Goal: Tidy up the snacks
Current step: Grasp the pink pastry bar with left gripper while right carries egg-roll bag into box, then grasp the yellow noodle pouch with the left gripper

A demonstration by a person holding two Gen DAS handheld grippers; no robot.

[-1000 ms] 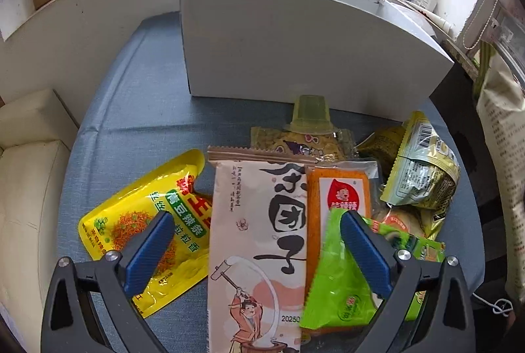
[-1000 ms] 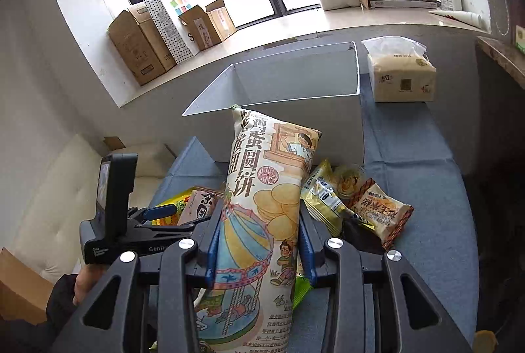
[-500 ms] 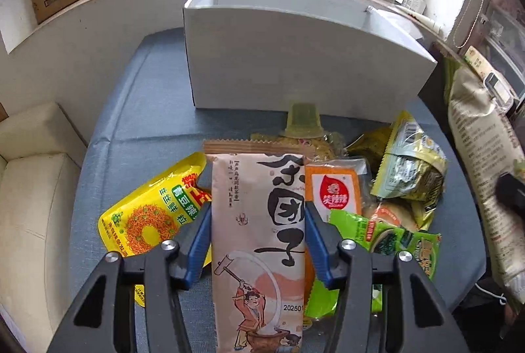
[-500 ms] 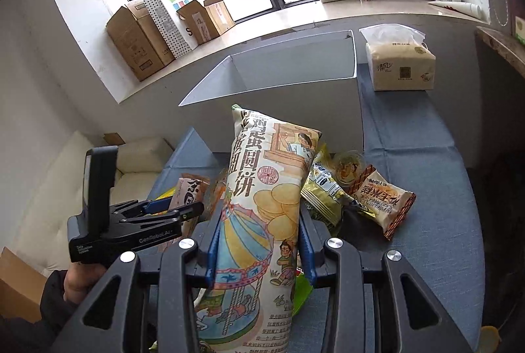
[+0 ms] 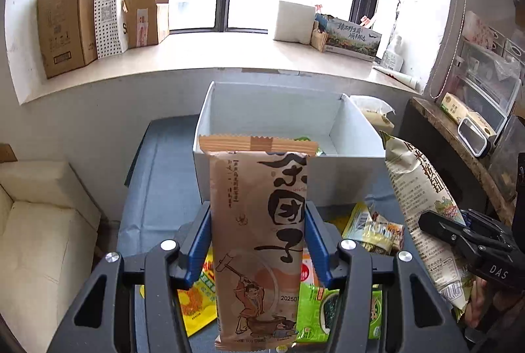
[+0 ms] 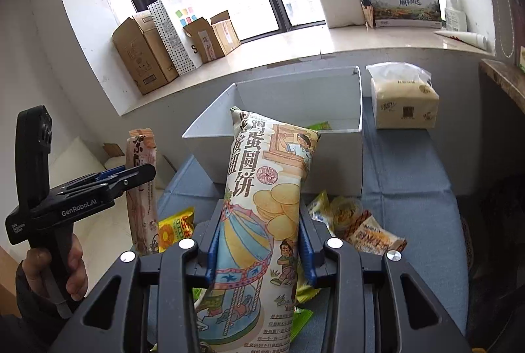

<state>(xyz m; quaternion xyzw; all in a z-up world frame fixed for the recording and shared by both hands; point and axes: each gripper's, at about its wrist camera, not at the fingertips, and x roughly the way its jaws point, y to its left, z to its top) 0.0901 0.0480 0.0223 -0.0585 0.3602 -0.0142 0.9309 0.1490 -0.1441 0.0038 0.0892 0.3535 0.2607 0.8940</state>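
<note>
My left gripper (image 5: 257, 221) is shut on a tall tan rice-cake packet (image 5: 259, 198) with black characters and holds it upright above the snack pile. The right wrist view shows the same left gripper (image 6: 144, 170) and packet (image 6: 141, 188) at the left. My right gripper (image 6: 259, 221) is shut on a long egg-biscuit bag (image 6: 265, 182), also upright; the bag (image 5: 416, 188) appears at the right of the left wrist view. Behind both stands an open white box (image 5: 344, 179) (image 6: 334, 162). Loose packets lie below: yellow (image 5: 197, 297), green (image 5: 318, 310), and small ones (image 6: 370, 234).
The blue-covered table (image 6: 410, 188) carries a tissue pack (image 6: 403, 103) right of the box. Cardboard boxes (image 5: 62, 24) stand on the windowsill behind. A cream cushion (image 5: 39, 238) lies left of the table, a dark shelf (image 5: 459, 149) to the right.
My left gripper closed on the tan packet and lifted it off the pile, its view tilting up towards the window. The right gripper rose slightly with its bag.
</note>
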